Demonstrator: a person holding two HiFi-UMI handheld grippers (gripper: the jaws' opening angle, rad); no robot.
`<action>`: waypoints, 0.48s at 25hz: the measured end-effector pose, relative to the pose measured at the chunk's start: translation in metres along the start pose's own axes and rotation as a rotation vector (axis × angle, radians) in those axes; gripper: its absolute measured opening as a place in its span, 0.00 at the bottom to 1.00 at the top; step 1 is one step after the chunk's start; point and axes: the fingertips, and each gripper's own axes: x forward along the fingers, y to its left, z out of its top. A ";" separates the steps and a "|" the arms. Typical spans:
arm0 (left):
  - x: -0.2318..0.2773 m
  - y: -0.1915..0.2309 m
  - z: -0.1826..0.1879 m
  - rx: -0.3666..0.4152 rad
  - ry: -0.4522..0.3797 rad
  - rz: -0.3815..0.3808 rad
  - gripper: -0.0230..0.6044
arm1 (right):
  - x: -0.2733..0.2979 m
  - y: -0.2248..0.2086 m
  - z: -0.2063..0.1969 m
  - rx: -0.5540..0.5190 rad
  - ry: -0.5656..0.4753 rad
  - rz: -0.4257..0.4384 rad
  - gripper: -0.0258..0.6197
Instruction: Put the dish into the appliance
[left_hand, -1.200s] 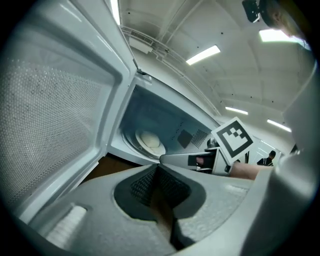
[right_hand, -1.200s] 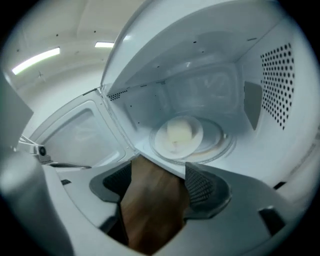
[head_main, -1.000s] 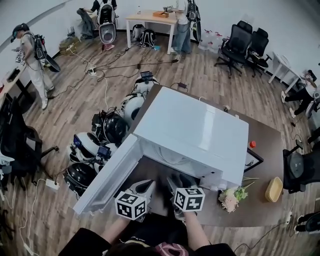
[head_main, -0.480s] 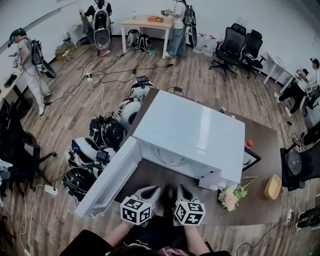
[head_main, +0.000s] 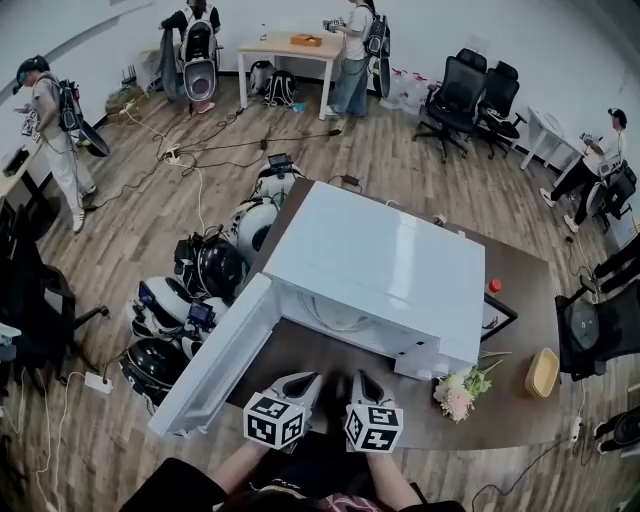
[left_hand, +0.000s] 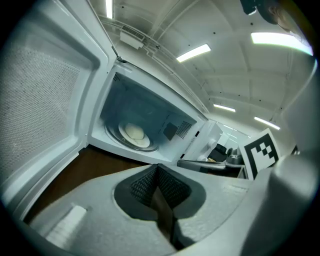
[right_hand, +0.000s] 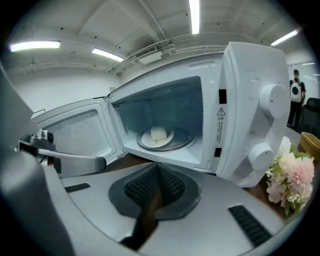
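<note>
A white microwave (head_main: 385, 265) stands on the brown table (head_main: 520, 300) with its door (head_main: 215, 355) swung open to the left. Inside it, a white plate with a pale block of food (right_hand: 158, 134) rests on the glass turntable; the same plate (left_hand: 134, 133) also shows in the left gripper view. Both grippers are side by side in front of the opening, a little back from it. My left gripper (head_main: 305, 381) is shut with nothing between its pads. My right gripper (head_main: 362, 379) is also shut and empty.
A bunch of pink and white flowers (head_main: 455, 393) lies right of the microwave, near a yellow bowl (head_main: 543, 372) and a small red object (head_main: 493, 285). Several helmets (head_main: 215, 265) sit on the floor left of the table. People and office chairs are further back.
Both grippers have drawn back from the microwave opening toward me. The right gripper's jaws, spread wide before, have closed with nothing in them.
</note>
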 end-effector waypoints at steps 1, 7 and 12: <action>0.000 0.000 0.000 0.001 -0.002 0.002 0.05 | 0.001 0.001 0.000 -0.003 0.001 0.001 0.05; 0.001 0.006 0.006 -0.004 -0.018 0.015 0.05 | 0.006 0.004 0.002 -0.026 0.009 0.004 0.05; 0.001 0.009 0.008 -0.002 -0.025 0.021 0.05 | 0.010 0.007 0.005 -0.051 0.003 0.008 0.05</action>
